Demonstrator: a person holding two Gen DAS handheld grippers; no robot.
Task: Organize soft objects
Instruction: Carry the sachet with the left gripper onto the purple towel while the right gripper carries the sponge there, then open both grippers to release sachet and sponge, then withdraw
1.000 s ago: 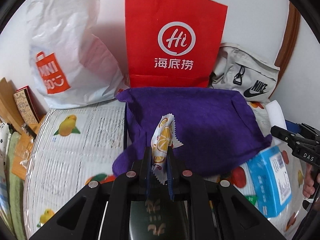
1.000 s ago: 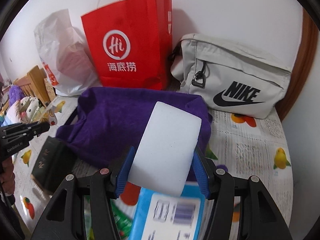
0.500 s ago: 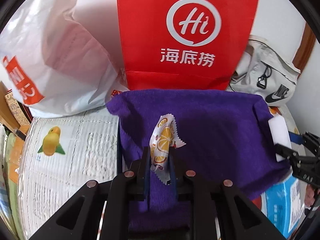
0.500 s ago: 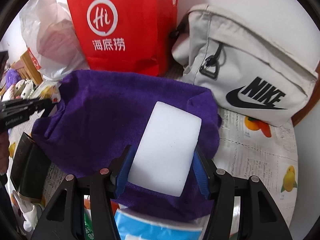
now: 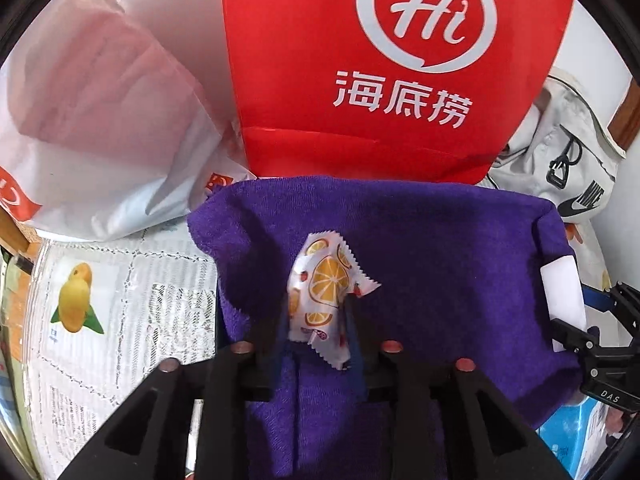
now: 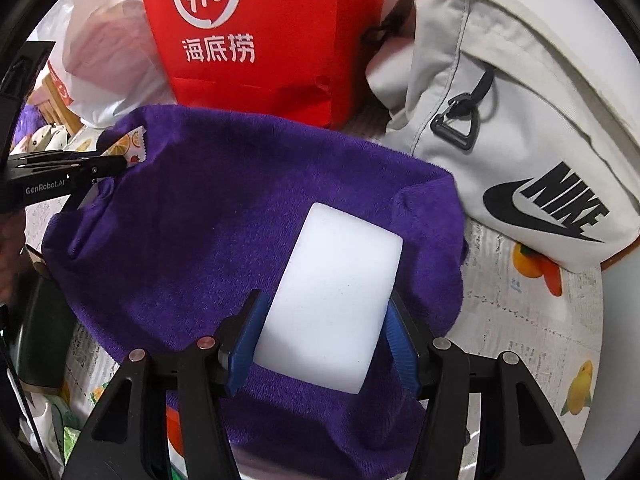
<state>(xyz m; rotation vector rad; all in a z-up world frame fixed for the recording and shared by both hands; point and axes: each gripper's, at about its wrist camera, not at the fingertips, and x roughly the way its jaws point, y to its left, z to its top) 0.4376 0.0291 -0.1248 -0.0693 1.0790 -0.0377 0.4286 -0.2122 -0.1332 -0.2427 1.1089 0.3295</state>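
A purple towel (image 5: 440,256) lies spread on the table; it also shows in the right wrist view (image 6: 224,216). My left gripper (image 5: 320,312) is shut on a small orange-print sachet (image 5: 320,280) and holds it over the towel's left part. My right gripper (image 6: 324,320) is shut on a white sponge block (image 6: 332,300) over the towel's right part. The sponge also shows in the left wrist view (image 5: 562,292), and the sachet in the right wrist view (image 6: 130,146).
A red paper bag (image 5: 380,72) stands behind the towel, a white plastic bag (image 5: 100,120) to its left, a grey Nike pouch (image 6: 520,128) to its right. A blue packet (image 5: 580,440) lies under the towel's near right corner. A fruit-print tablecloth (image 5: 112,300) covers the table.
Both grippers have moved forward over the purple towel, toward the red bag, each holding its object. The blue packet has dropped out of the right wrist view.
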